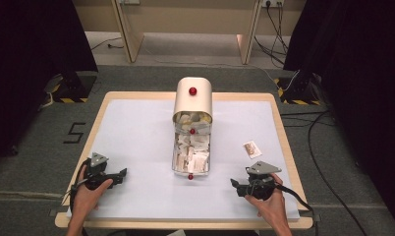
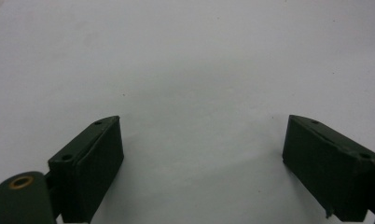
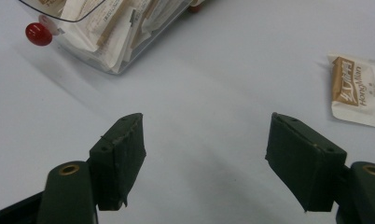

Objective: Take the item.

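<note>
Right claw (image 3: 205, 140) gaping — sachet (image 3: 358, 88) lies nearby — box (image 1: 191, 147) apart

Sachet (image 1: 252, 149) (image 3: 358, 88): a small flat white packet with a brown printed panel and brown lettering, lying flat and alone on the white table surface. It rests ahead of the right gripper (image 1: 239, 184) (image 3: 205, 154) and to that gripper's right side, clear of both jaws and untouched. The jaws stand wide apart, with only bare surface between them.
</note>
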The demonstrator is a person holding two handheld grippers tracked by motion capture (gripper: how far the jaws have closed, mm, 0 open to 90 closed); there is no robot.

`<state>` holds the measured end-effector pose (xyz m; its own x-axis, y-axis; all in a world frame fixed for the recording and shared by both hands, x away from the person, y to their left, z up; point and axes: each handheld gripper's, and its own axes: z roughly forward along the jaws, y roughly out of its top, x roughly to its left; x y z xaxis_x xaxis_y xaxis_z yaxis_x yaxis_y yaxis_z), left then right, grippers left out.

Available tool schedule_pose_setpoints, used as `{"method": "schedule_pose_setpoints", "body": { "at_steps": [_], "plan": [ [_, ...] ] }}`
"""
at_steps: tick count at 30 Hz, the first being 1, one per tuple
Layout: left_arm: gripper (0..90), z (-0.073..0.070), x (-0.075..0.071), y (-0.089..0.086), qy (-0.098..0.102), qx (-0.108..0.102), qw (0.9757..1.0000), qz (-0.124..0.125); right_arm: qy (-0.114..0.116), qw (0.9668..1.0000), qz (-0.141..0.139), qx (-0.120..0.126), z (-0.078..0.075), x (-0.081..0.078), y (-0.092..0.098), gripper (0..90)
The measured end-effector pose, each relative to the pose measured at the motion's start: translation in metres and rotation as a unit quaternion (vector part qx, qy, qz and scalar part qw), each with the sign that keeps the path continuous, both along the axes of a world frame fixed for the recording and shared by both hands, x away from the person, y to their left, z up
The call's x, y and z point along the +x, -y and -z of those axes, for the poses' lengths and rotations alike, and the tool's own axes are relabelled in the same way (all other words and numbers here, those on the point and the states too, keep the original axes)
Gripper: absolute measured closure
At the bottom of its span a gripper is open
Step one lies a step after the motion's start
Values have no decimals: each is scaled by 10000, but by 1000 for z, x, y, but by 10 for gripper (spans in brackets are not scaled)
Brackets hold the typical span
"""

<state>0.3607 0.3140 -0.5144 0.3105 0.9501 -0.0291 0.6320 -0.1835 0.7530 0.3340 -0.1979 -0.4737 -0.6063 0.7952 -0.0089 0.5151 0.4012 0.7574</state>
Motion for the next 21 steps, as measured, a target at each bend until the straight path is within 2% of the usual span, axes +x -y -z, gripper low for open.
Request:
{"method": "schedule_pose_setpoints", "body": {
  "at_steps": [13, 21],
  "plan": [
    [114, 0, 0, 0, -1, 2, 10000, 1, -124, 9998, -168, -40, 8, -14, -7, 283],
    [115, 0, 0, 0, 0, 1, 10000, 1, -308, 9989, -319, -132, 17, -24, -13, 283]
  ]
}}
